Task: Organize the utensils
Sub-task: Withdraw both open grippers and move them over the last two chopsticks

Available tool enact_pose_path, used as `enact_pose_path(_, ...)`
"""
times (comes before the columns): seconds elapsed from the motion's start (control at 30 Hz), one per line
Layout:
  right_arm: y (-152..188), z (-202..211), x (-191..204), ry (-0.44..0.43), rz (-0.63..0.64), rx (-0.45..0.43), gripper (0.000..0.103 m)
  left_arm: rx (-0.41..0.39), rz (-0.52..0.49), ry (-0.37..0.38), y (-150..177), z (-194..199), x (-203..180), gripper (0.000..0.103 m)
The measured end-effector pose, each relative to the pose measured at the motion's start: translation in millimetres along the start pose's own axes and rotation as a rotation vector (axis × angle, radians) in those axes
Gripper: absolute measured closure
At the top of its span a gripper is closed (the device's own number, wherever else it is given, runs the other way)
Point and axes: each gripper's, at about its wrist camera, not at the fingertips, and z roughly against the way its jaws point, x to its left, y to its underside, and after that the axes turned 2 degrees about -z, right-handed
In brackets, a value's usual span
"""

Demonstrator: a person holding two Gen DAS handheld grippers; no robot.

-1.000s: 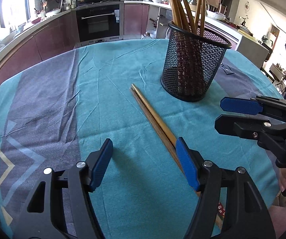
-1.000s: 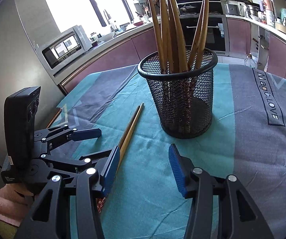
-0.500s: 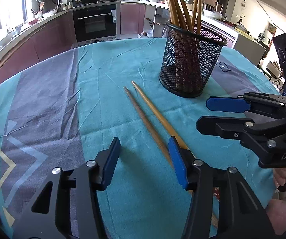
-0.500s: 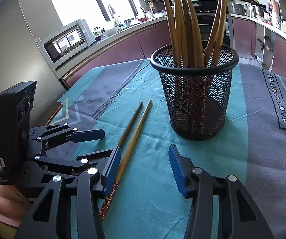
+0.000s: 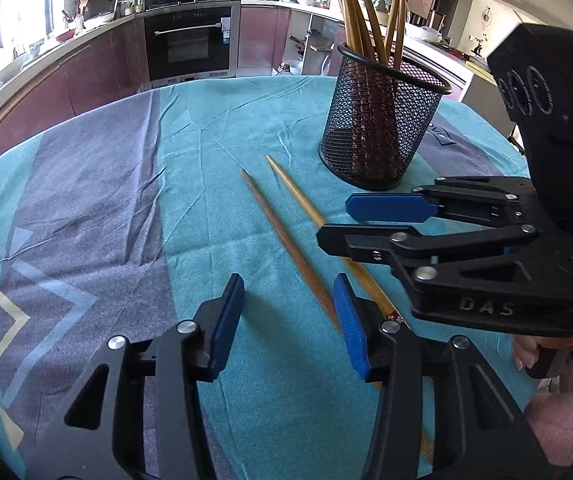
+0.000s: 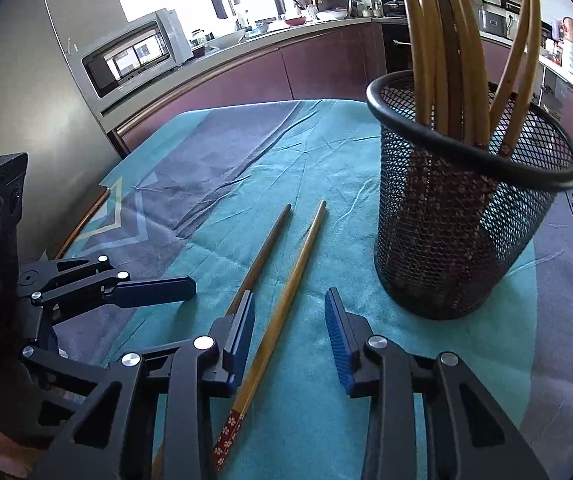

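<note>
Since a second ago: two loose chopsticks, formerly lying tight together, now splayed apart at their tips; both grippers drawn back slightly, mesh holder standing further off in the left wrist view. Item one, darker chopstick (image 5: 286, 240), flat on the teal-and-grey tablecloth (image 5: 98, 184), its butt end passing under the left gripper (image 5: 288, 320); blue pads apart, nothing between them. Item two, lighter chopstick (image 6: 286, 304) with a red flowered band at its butt end, lying just beside the first on the holder's side, running between the fingers of the right gripper (image 6: 289, 336); those fingers likewise spread, whether they touch the stick cannot be told. Item three, black mesh holder (image 6: 458, 236), upright on the cloth, near the chopstick tips but not touching them; several long bamboo chopsticks (image 6: 446, 52) stand in it, leaning outward against the rim. Background: built-in oven (image 5: 188, 42) and a microwave (image 6: 134, 56) on the curved kitchen counter.
</note>
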Motion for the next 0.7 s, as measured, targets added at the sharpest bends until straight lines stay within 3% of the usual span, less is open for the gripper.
enact_pose_path(0.37, -1, -4, 3, 0.068, 0.053, 0.01, 0.089, -0.002, 0.01, 0.016, 4, 5, 4, 0.058)
enact_pose_path(0.7, 1, -1, -6, 0.062, 0.018, 0.014, 0.091, 0.004, 0.029, 0.008, -5, -1, 10, 0.064)
